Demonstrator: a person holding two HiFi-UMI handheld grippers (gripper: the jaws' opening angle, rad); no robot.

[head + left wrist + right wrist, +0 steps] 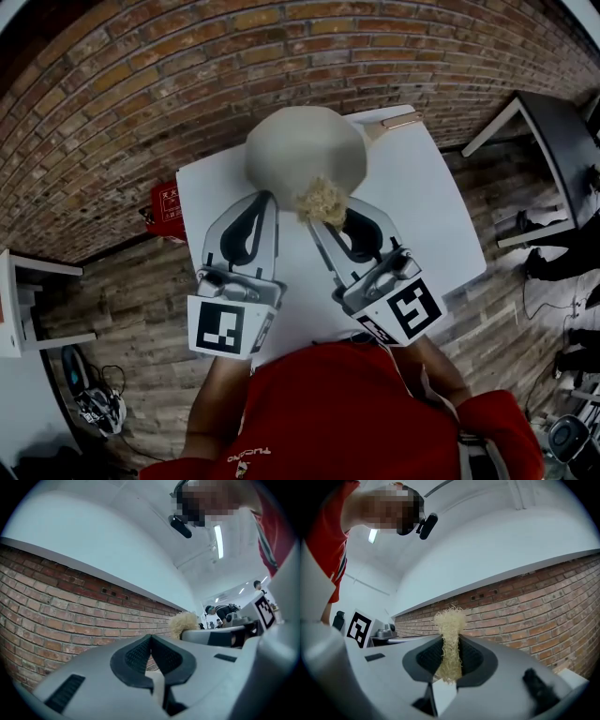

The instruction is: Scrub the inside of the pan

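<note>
A pale grey pan (pixel 300 145) with a wooden handle (pixel 401 120) rests at the far side of the white table (pixel 422 216). My right gripper (pixel 317 217) is shut on a straw-coloured fibre scrubber (pixel 322 200), which hangs just at the pan's near rim. In the right gripper view the scrubber (pixel 450 620) sticks up from between the closed pads of that gripper (pixel 451 641). My left gripper (pixel 266 197) is held beside it, to the left, jaws together and empty (pixel 150 640). The scrubber (pixel 183 622) also shows in the left gripper view.
A red box (pixel 169 202) lies on the floor by the table's left edge. A dark table (pixel 553 131) stands at the right, a white stool (pixel 19 300) at the left. A helmet (pixel 98 408) lies on the wooden floor. A brick wall runs behind.
</note>
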